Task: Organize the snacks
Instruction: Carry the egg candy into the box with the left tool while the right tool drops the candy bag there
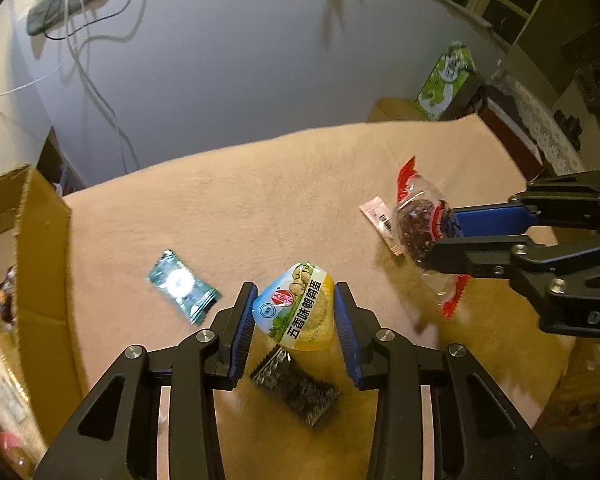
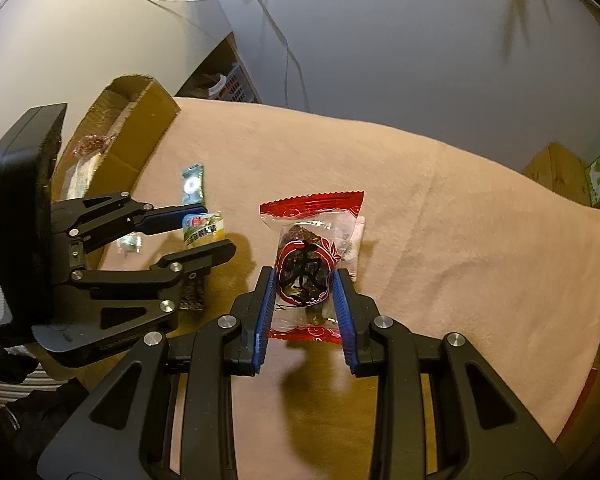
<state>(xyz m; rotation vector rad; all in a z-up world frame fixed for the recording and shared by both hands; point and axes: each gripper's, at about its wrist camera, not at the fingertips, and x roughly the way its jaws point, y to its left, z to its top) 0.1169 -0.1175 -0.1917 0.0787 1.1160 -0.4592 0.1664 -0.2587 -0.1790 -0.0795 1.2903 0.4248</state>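
Left tool [image 1: 296, 308] pinches the yellow-green egg snack pack [image 1: 296, 308], lifted just off the desk [image 1: 260, 184] above a dark packet [image 1: 296, 392]. Right tool [image 2: 304, 284] pinches the red-trimmed date packet [image 2: 306, 268], also raised. Cardboard box [image 1: 40, 248] sits at 9 o'clock of the left tool, holding a few snacks. To do this well: keep both grips firm, carry toward 9 o'clock, clear the box wall, left first. Teal candy [image 1: 184, 286] and pink sachet [image 1: 380, 220] remain.

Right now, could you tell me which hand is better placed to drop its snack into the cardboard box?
Left. Its fingers grip the yellow egg packet beside the cardboard box; the right fingers, holding the red date packet, sit farther away.
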